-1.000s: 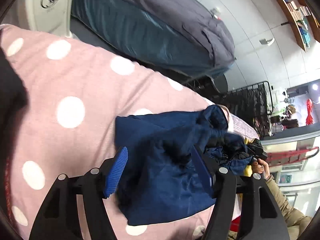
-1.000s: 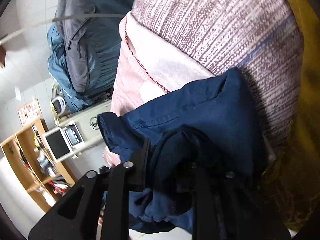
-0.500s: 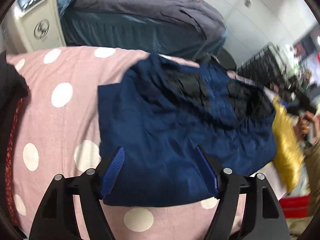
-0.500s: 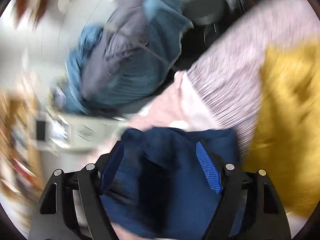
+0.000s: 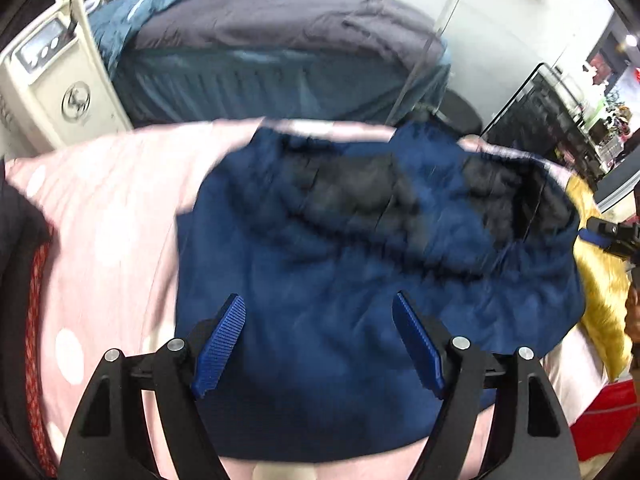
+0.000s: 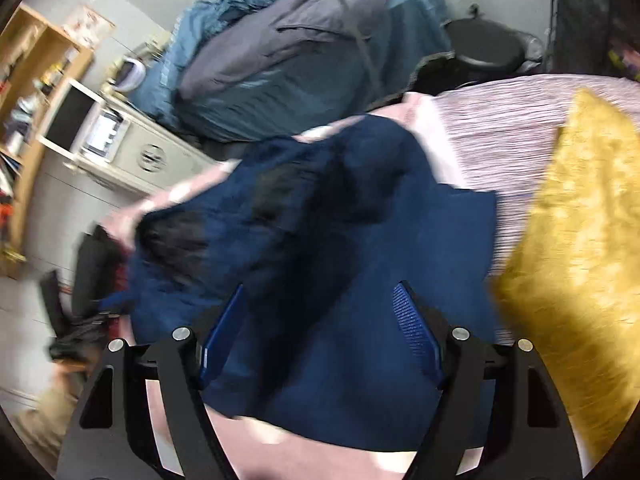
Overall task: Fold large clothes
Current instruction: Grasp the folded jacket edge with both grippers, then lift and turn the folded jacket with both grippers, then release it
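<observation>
A dark blue jacket (image 5: 360, 272) with a black lining lies spread on a pink sheet with white dots (image 5: 100, 220). My left gripper (image 5: 320, 340) is open and empty, just above the jacket's near edge. The jacket also shows in the right wrist view (image 6: 340, 260), blurred. My right gripper (image 6: 320, 328) is open and empty over the jacket's near part. The other gripper shows at the right edge of the left wrist view (image 5: 612, 236).
A yellow cloth (image 6: 572, 260) lies right of the jacket on a striped cover (image 6: 500, 128). Behind the bed stand a cream appliance (image 5: 52, 76), a pile of grey and teal bedding (image 5: 280, 48) and a wooden shelf (image 6: 36, 80). A black garment (image 5: 16, 232) lies at the left.
The right gripper, shut on the bunched jacket a second ago, has let go and is open. The jacket has gone from a bunch to lying spread flat. Both cameras have pulled back.
</observation>
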`<state>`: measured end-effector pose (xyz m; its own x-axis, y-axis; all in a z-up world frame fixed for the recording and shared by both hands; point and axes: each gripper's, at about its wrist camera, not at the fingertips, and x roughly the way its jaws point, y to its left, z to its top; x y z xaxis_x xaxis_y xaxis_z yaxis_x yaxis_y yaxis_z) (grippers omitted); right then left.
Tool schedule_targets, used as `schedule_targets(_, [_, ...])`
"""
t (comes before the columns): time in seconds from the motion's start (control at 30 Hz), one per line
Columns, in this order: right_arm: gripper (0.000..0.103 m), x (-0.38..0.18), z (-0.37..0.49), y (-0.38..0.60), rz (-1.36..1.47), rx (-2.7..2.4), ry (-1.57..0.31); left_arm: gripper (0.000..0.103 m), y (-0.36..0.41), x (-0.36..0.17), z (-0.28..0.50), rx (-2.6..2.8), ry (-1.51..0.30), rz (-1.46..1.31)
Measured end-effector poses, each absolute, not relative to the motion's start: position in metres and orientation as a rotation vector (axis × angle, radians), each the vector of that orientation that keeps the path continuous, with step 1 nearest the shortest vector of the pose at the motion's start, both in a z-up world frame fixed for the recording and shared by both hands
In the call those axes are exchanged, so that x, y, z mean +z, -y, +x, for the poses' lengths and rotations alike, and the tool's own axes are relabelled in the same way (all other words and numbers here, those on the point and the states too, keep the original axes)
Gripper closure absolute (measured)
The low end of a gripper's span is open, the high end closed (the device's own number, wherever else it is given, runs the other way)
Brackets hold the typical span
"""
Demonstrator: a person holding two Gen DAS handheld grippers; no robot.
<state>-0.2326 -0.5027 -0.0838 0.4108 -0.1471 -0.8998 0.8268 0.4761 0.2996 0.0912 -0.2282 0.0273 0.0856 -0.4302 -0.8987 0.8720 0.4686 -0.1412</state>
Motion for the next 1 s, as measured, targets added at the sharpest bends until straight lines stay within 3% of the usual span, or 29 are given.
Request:
schedule_targets(0.1, [0.028, -0.07, -0.197, 0.488, 0.666, -0.687, -1.003, 0.026, 0.26, 0.039, 0.066, -1.117, -0.97, 0.603])
schedule_targets(0.33, [0.028, -0.088, -0.128, 0.438, 0.133, -0.223, -1.328, 0.026, 0.308, 0.012, 0.001, -1.479, -0.597, 1.227])
schedule_targets(0.43, [0.028, -0.105, -0.116, 0.443, 0.065, -0.14, -1.396, 0.026, 0.319, -0.005, 0.004, -1.531, -0.603, 1.353])
schedule_targets(0.47, [0.034, -0.115, -0.111, 0.447, 0.07, -0.104, -1.442, 0.029, 0.324, -0.011, 0.009, -1.545, -0.645, 1.381])
schedule_targets(0.5, [0.053, -0.124, -0.108, 0.448, 0.072, -0.071, -1.488, 0.046, 0.328, -0.019, 0.012, -1.546, -0.686, 1.412])
schedule_targets(0.53, [0.063, -0.131, -0.108, 0.45, 0.065, -0.049, -1.525, 0.058, 0.33, -0.03, 0.016, -1.536, -0.727, 1.462])
schedule_targets(0.57, [0.08, -0.136, -0.107, 0.45, 0.059, -0.024, -1.551, 0.071, 0.329, -0.035, 0.019, -1.539, -0.756, 1.483])
schedule_targets(0.6, [0.089, -0.139, -0.108, 0.45, 0.056, 0.004, -1.556, 0.085, 0.326, -0.037, 0.023, -1.563, -0.781, 1.481])
schedule_targets(0.77, [0.092, -0.126, -0.09, 0.48, 0.115, -0.144, -1.408, 0.093, 0.331, -0.022, 0.06, -1.465, -0.749, 1.36])
schedule_targets(0.9, [0.092, -0.138, -0.054, 0.5, 0.113, -0.263, -1.355, 0.093, 0.354, -0.015, 0.11, -1.33, -0.821, 1.229])
schedule_targets(1.0, [0.092, -0.17, -0.039, 0.516, 0.168, -0.345, -1.387, 0.093, 0.372, -0.04, 0.133, -1.238, -0.943, 1.178])
